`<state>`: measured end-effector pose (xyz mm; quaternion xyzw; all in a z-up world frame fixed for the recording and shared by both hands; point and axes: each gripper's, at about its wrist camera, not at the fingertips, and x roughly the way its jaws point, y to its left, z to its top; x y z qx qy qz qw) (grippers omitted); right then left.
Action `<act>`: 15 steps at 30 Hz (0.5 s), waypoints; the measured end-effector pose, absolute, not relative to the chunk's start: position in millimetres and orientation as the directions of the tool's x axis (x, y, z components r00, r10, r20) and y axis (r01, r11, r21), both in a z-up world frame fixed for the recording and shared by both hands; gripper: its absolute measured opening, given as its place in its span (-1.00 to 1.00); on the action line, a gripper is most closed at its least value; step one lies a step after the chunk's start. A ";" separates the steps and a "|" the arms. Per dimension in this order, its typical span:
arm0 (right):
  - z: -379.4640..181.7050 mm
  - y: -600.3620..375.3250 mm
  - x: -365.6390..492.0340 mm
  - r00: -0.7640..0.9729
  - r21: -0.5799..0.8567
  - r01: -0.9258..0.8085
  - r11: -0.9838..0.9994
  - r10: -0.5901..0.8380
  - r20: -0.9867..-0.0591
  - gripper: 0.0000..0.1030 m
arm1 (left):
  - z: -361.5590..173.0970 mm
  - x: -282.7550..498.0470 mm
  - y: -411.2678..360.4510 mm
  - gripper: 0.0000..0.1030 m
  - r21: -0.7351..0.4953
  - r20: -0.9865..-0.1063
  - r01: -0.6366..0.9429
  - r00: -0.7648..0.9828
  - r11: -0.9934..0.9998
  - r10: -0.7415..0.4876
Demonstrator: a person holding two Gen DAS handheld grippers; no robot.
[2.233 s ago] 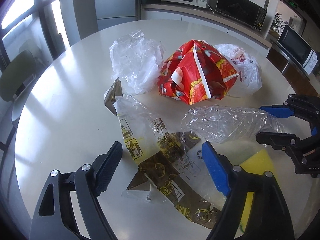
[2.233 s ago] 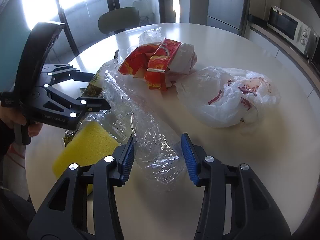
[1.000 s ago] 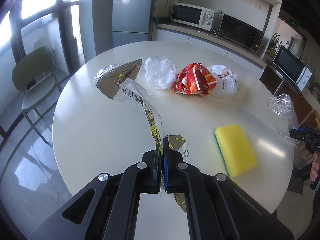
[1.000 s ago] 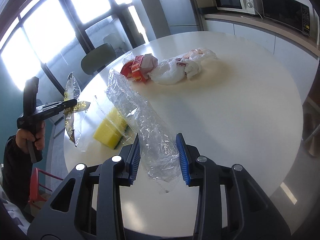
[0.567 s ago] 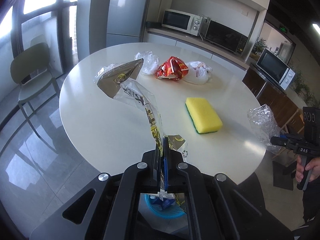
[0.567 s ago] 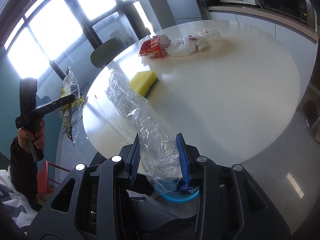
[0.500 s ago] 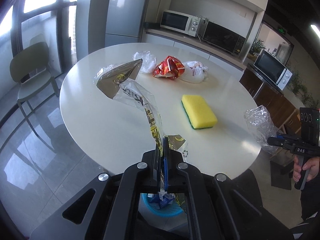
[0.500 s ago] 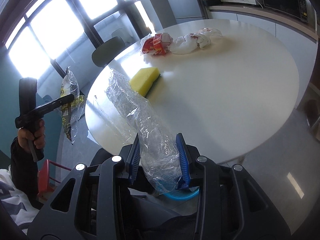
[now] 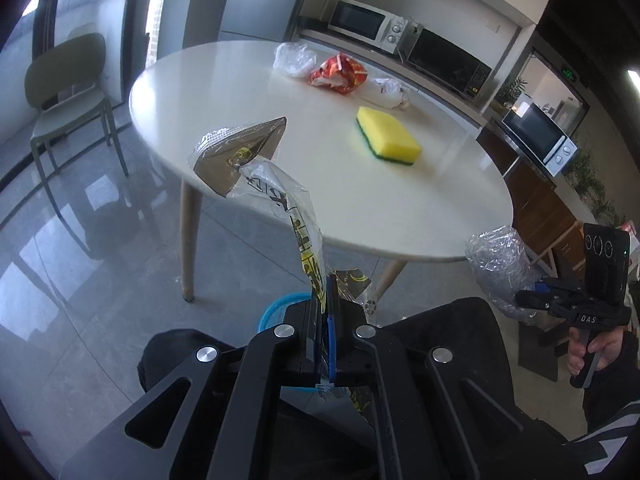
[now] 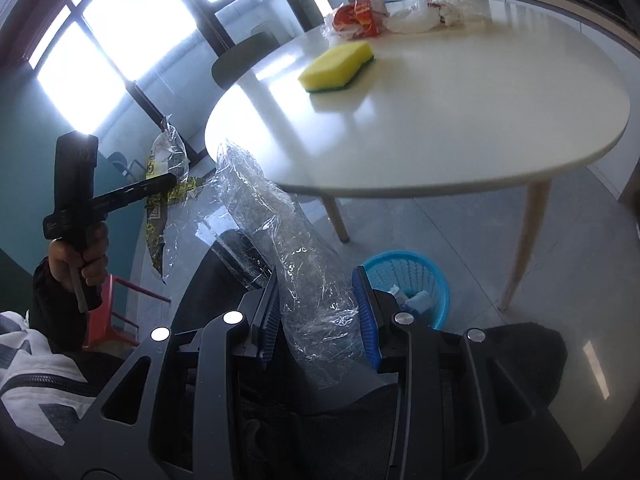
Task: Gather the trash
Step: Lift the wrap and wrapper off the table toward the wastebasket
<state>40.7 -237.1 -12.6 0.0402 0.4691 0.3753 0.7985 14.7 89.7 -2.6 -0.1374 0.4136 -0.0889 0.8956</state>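
1. Left gripper (image 9: 325, 312): fingers pressed together on a printed brown-and-yellow plastic wrapper (image 9: 276, 184), held in the air off the table.
2. Right gripper (image 10: 316, 316): blue-padded fingers partly apart, clamped on a crumpled clear plastic bag (image 10: 288, 248).
3. Round blue plastic basket (image 10: 416, 280): on the floor, just beyond the right gripper.
4. White round table (image 10: 460, 112): bears a yellow sponge (image 10: 338, 66); farther back, a red snack wrapper (image 9: 338, 74) between white plastic bags.

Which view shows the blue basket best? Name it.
Right wrist view: the blue basket shows its rim, mesh wall and contents on the floor. Left wrist view shows only a sliver of rim behind the closed jaws.
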 end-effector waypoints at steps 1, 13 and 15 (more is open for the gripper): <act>-19.9 -234.4 41.0 0.264 0.423 -0.558 0.714 0.636 -0.725 -0.37 | -11.4 14.8 91.4 -0.98 -0.331 -0.725 0.032 0.631 0.943 -0.276; -114.5 -214.5 73.1 0.144 0.460 -0.438 0.772 0.565 -0.812 -0.37 | -111.6 39.7 91.8 -0.98 -0.378 -0.831 -0.083 0.470 0.922 -0.298; -132.4 -213.0 82.0 0.126 0.473 -0.397 0.786 0.557 -0.821 -0.36 | -128.4 48.1 87.9 -0.98 -0.368 -0.852 -0.101 0.435 0.924 -0.292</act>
